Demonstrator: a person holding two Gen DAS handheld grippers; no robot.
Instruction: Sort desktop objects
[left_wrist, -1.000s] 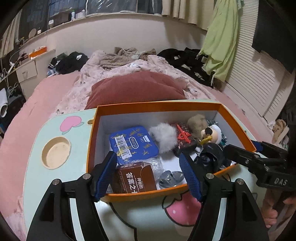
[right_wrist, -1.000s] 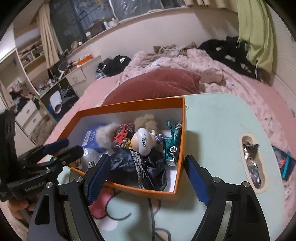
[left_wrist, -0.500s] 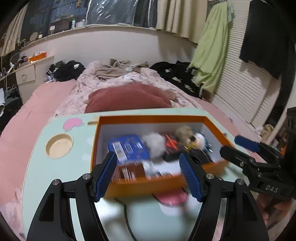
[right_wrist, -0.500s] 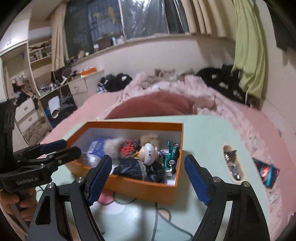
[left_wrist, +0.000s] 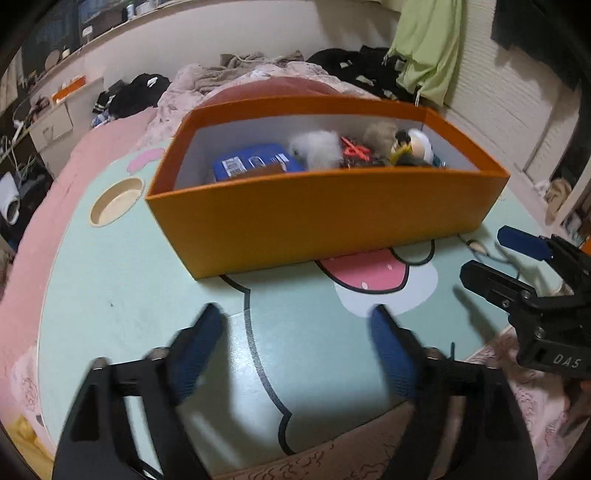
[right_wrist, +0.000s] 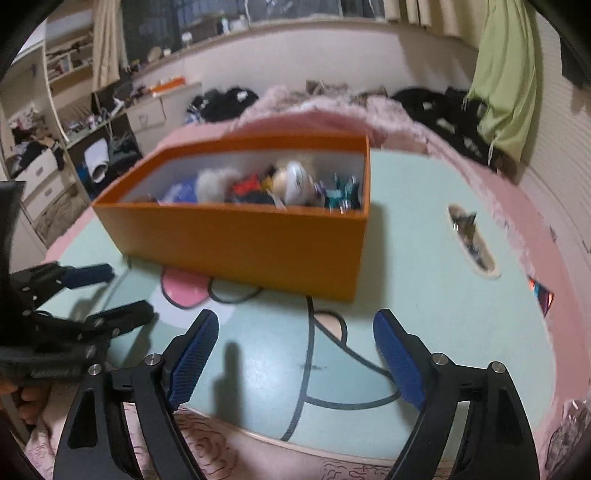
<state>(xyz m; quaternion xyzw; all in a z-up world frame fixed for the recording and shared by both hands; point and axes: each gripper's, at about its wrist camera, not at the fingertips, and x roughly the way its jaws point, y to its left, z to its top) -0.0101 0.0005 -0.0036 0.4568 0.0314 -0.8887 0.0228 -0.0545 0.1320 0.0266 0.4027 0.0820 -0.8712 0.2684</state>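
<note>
Several small items fill the orange rectangular cardboard box with white inner walls: a flat blue packet, a fluffy white pom-pom, a red tangle and a round-headed white doll, with a teal toy car at the right end. That box sits on the pale green cartoon-printed tabletop, a round cup recess to its left and a narrow slot to its right. Nearer than the box, over bare tabletop, the left gripper and the right gripper both hang with blue-padded fingers spread wide, holding nothing.
</note>
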